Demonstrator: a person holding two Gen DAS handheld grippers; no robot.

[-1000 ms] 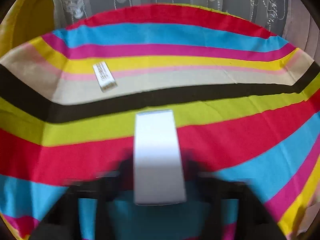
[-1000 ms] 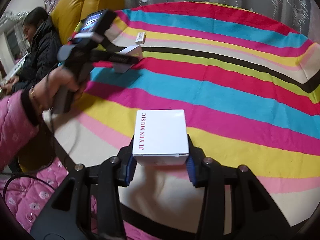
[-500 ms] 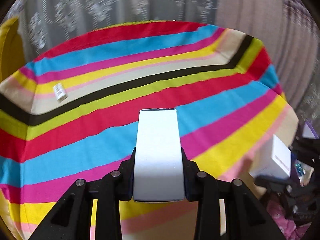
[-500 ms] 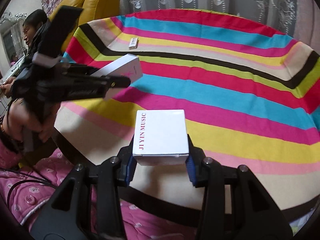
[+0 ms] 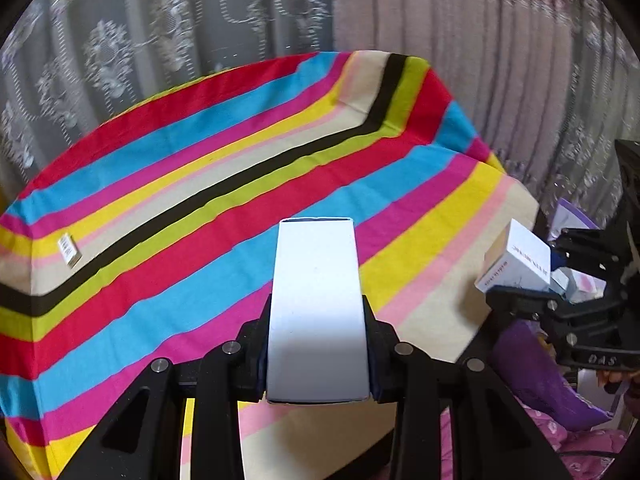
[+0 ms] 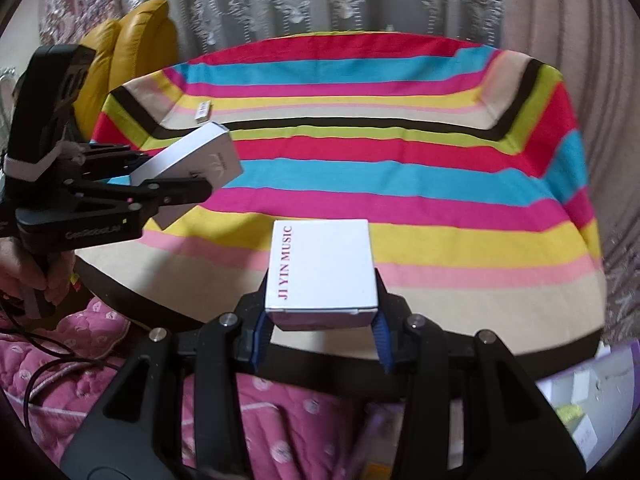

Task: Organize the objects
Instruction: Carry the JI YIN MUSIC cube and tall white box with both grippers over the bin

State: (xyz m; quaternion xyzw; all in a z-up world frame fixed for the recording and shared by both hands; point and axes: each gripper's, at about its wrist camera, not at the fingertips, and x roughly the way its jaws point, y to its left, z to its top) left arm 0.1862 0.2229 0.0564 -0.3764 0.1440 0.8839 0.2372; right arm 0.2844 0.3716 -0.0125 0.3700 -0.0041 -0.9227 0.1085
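Item one: tall white box, clamped across its narrow width between the jaws of the left gripper and carried clear above the striped counter, long axis pointing away, presumably so it can be set down flat. Item two: square white box lettered "JI YIN MUSIC", clamped between the blue-padded jaws of the right gripper over the counter's near edge, lettering up, apparently for a matching placement. Item three: small labelled packet, contents illegible, lying alone on the cream stripe at the far left, well apart from both boxes.
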